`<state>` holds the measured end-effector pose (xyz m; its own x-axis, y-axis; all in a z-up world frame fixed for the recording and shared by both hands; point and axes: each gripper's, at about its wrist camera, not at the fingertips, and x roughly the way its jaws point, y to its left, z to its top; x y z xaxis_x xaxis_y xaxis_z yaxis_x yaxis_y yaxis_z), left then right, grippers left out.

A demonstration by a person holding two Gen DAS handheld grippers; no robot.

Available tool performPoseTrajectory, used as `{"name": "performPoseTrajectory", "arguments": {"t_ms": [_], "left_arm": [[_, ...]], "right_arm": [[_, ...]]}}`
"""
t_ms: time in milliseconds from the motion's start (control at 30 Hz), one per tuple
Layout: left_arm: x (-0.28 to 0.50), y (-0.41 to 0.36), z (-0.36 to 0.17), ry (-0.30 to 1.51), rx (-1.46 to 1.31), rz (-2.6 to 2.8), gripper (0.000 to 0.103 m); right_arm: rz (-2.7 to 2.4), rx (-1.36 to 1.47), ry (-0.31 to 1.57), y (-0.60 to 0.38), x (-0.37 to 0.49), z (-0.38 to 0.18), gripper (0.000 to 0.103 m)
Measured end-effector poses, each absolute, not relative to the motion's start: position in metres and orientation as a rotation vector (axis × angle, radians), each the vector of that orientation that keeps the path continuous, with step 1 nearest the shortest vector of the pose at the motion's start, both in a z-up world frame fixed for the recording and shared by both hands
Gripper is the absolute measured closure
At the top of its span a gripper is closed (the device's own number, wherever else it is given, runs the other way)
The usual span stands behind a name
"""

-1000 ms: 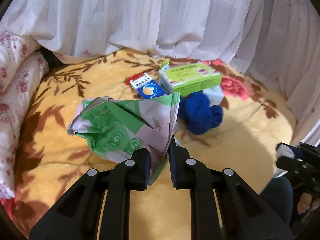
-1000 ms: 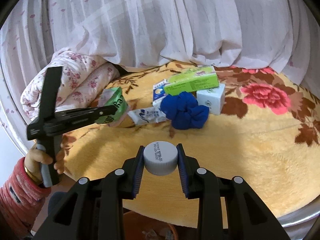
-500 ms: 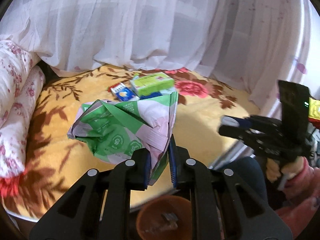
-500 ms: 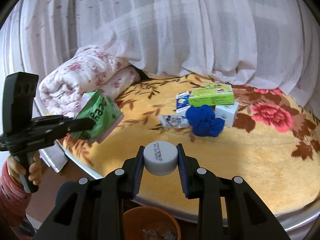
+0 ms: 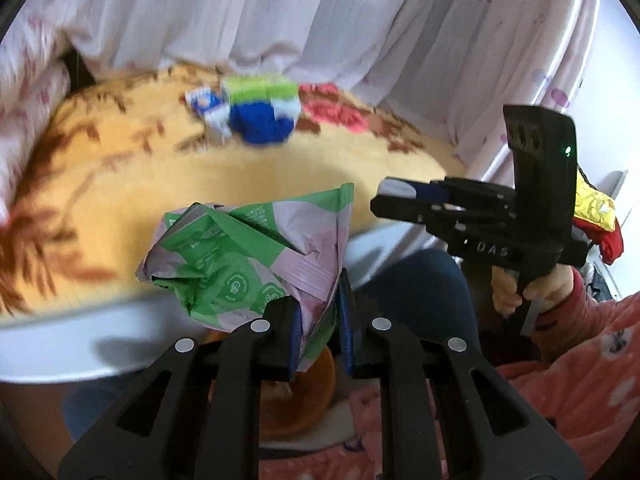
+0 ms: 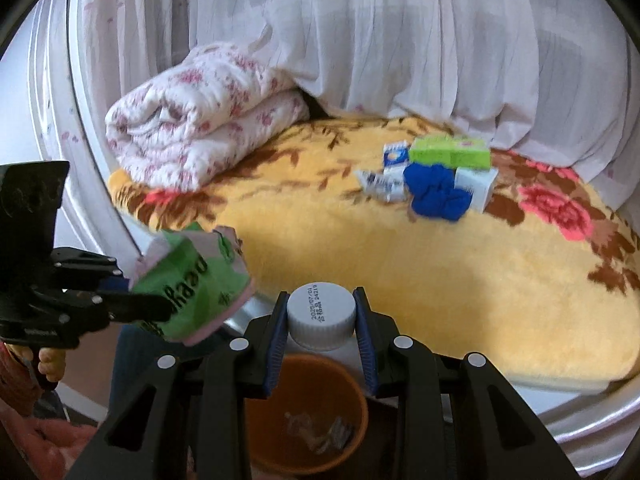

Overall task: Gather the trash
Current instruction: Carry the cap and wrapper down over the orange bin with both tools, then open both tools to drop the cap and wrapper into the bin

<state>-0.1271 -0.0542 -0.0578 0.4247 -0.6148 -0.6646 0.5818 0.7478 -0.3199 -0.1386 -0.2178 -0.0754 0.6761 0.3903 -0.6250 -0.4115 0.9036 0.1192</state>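
Note:
My left gripper (image 5: 318,330) is shut on a crumpled green and pink wrapper (image 5: 248,264), held off the bed's front edge above an orange bin (image 5: 296,396). The wrapper also shows in the right wrist view (image 6: 192,280). My right gripper (image 6: 322,336) is shut on a white bottle (image 6: 322,314) by its capped neck, right above the orange bin (image 6: 304,412), which holds some scraps. The right gripper shows in the left wrist view (image 5: 404,200). A green box (image 6: 450,152), a blue cloth (image 6: 436,192), a white box (image 6: 476,188) and small packets (image 6: 380,182) lie on the yellow floral blanket (image 6: 400,248).
A rolled floral quilt (image 6: 200,116) lies at the bed's left end. White curtains (image 6: 360,32) hang behind the bed. The bed's white rim (image 6: 580,404) runs just beyond the bin. The person's pink sleeve (image 5: 580,344) and dark-clad knee (image 5: 420,292) are near the bin.
Both grippers have pulled back from the bed and lowered toward the orange bin, each keeping its load. The bin is now larger under both grippers.

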Motion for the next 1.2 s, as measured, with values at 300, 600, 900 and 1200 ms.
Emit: {"name": "performPoseTrajectory", "arguments": {"t_ms": [300,600,900,1200], "left_arm": [[-0.117,-0.06,-0.126,1.031,-0.086,-0.737,0.088],[-0.099,-0.057,-0.187,1.193,-0.14,-0.684,0.088],[-0.086,-0.059,-0.228,1.321,-0.191,-0.633,0.087],[-0.074,-0.053,-0.235,1.344,-0.21,-0.51,0.031]], "right_arm": [[0.481,-0.046,0.88,-0.202,-0.137,-0.134,0.071],[0.491,-0.052,1.072,-0.192,-0.121,-0.198,0.071],[0.502,-0.038,1.179,-0.189,-0.109,-0.233,0.071],[0.479,0.004,1.197,-0.194,-0.1,-0.238,0.039]]}}
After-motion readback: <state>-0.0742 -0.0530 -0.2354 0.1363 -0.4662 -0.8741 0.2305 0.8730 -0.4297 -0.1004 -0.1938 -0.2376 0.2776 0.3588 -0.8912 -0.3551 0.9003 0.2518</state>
